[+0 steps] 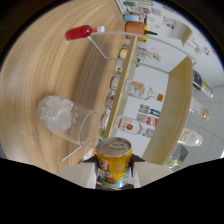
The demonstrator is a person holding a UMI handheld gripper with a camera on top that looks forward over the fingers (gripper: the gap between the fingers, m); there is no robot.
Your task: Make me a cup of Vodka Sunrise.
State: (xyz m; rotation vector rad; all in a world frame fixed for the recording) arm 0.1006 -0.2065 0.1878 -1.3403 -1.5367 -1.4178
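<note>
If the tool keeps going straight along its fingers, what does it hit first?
The tool is shut on a yellow drink can, so the can leads. Just ahead, slightly to the side, stands the glass of ice; it looks the likeliest first contact, then the wooden tabletop. Depth is unclear.

Tool [114, 170]: 2 fingers visible, rising from the dark lower part of the gripper view. Finger bodies pale, off-white to light beige, matte, with broad flat outer faces that slope inward toward the tips. Tips end in small dark, angular, pointed pieces, 1 on each finger [89, 161], black or near-black. The base of the tool merges into a large black mass with a wavy upper outline; no detail can be made out there. No cables, screws or markings can be told. No hand or sleeve in view.
</note>
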